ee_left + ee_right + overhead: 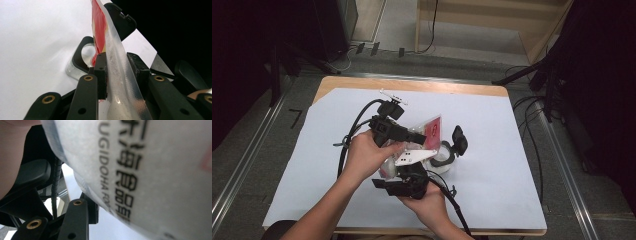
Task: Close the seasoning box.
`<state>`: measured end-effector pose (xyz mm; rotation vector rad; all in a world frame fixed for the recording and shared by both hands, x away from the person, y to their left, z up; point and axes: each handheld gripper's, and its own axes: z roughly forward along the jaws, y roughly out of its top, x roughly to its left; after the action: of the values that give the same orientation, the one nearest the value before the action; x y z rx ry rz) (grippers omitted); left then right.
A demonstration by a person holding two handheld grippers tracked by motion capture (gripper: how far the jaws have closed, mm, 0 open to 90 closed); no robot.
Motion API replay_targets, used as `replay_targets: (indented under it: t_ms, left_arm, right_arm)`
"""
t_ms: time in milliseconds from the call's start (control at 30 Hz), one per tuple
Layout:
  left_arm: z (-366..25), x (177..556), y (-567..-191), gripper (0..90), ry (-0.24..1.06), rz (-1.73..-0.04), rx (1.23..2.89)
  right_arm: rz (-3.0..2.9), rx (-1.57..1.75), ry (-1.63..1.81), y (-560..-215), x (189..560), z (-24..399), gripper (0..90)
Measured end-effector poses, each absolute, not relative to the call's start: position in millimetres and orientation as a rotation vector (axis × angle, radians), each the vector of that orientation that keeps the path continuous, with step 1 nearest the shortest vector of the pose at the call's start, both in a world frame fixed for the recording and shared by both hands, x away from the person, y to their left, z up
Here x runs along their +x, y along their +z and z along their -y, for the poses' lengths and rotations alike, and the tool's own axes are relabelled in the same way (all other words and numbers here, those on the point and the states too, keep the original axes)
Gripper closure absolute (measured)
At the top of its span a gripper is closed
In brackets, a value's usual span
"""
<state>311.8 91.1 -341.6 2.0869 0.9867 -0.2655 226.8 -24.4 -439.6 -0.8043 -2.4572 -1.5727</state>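
A clear plastic pouch (432,131) with a red label is held up over the table between both grippers. My left gripper (421,137) reaches in from the left and is shut on the pouch's sealed edge (117,62); its pads press the film from both sides. My right gripper (400,171) comes from below, shut on the pouch's lower part. In the right gripper view the pouch (150,170), with black printed lettering, lies against one black finger (78,217) and hides the other. Just right of the pouch stands a clear jar (443,159) with a black rim, its flip lid (459,139) open.
White paper (497,170) covers the table, with a wooden edge (412,85) at the far side. Cables (349,140) trail from both grippers toward the person. Beside the table are dark floor, metal rails and stands.
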Motion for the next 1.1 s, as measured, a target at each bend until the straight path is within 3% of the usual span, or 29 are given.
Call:
replay_targets:
  t_ms: [1100]
  left_arm:
    - [-92.0,311.7,-341.3,72.0,-0.252,-0.992,2.099]
  right_arm:
    - [2.449,-0.808,-1.569,-439.7,226.9,23.0,62.8]
